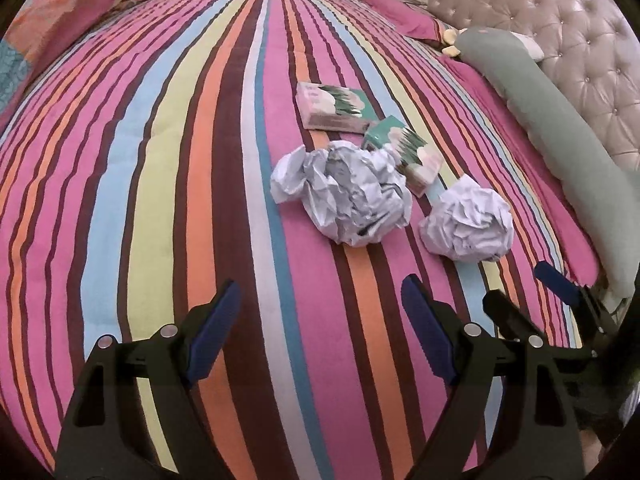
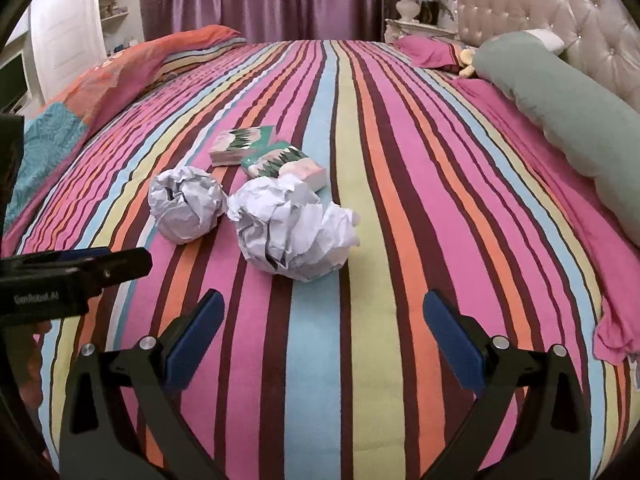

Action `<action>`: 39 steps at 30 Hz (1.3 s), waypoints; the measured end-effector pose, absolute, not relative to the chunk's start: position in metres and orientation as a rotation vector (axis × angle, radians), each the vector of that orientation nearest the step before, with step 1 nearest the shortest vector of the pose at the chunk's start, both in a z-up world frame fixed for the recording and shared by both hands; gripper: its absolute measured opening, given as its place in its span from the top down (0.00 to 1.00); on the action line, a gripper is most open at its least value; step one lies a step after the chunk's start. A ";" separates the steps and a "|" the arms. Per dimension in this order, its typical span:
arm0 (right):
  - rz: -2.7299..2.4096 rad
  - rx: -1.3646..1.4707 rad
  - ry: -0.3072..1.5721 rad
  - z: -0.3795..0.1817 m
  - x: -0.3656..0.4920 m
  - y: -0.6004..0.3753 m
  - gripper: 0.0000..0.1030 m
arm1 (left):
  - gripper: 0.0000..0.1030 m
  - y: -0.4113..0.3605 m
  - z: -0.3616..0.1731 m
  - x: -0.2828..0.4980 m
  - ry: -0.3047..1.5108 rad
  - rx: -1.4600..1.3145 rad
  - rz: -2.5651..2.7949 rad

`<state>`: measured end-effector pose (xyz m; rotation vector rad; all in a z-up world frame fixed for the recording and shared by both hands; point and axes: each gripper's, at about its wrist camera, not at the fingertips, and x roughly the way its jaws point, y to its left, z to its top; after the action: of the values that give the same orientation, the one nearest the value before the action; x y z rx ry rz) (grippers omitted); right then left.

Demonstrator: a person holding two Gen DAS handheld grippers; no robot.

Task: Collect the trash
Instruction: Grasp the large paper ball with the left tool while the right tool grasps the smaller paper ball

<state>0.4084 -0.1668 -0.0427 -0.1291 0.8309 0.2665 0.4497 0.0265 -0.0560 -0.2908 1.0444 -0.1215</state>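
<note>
Both my tools are over the bed's striped quilt (image 2: 360, 128); left tool (image 1: 320, 316) has its jaws spread wide with nothing between them; ahead of it sits the bigger crumpled white paper ball (image 1: 344, 192), the smaller crumpled white paper wad (image 1: 468, 220) just to its right; two flat green-and-pink printed packets (image 1: 332, 106) lie right behind them, one touching the bigger ball; right tool (image 2: 320, 332) is gaping too, empty, near the paper; a long sage-green bolster pillow (image 2: 560, 100) lies far right by the tufted headboard (image 2: 540, 8).
</note>
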 end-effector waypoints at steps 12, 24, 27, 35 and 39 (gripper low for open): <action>0.293 -0.274 0.798 -0.046 0.437 -0.138 0.08 | 0.22 0.015 -0.056 0.500 1.076 -0.246 -0.153; 0.278 -0.267 0.825 -0.058 0.457 -0.131 0.09 | 0.22 -0.006 -0.072 0.534 1.115 -0.213 -0.130; 0.274 -0.222 0.858 -0.063 0.458 -0.135 0.33 | 0.22 -0.015 -0.073 0.540 1.112 -0.174 -0.109; 0.284 -0.129 0.886 -0.063 0.455 -0.144 0.43 | 0.45 -0.017 -0.069 0.535 1.078 -0.134 -0.115; 0.275 -0.051 0.895 -0.060 0.446 -0.154 0.44 | 0.45 -0.008 -0.064 0.520 1.052 -0.157 -0.105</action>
<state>0.4461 -0.1541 -0.0596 -0.0510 0.8951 0.2754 0.5199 -0.0083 -0.0636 -0.1573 1.0519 -0.1048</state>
